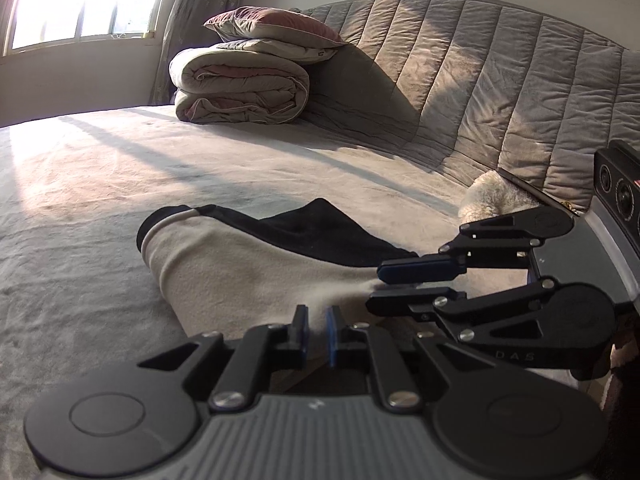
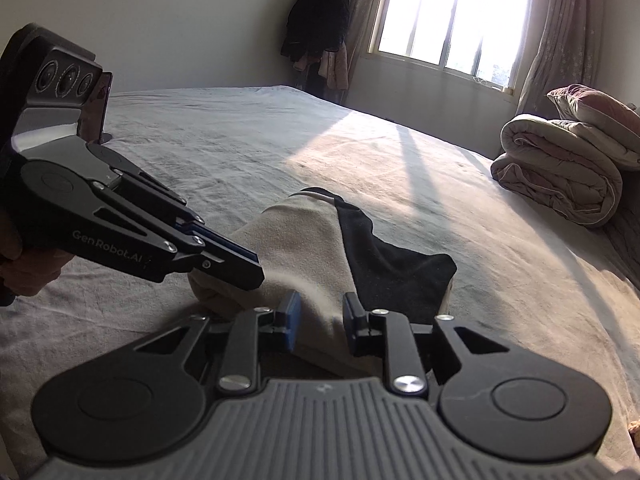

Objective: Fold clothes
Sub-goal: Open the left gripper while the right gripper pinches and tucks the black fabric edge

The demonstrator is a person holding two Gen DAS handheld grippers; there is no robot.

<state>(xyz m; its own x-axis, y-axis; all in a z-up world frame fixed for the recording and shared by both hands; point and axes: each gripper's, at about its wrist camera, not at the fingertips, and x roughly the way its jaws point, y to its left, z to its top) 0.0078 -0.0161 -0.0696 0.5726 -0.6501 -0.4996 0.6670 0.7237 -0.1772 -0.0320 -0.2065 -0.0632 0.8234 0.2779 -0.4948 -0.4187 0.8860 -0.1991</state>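
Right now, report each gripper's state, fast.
Left gripper: shut on the beige-and-black garment, pinching a fold of beige cloth.
Right gripper: open, fingers apart around a ridge of the garment, not clamped.

We look low across the bed from both wrist cameras: the left faces the quilted headboard, the right faces the window. Both sit close over the beige-and-black garment and share the folded duvet near the headboard.
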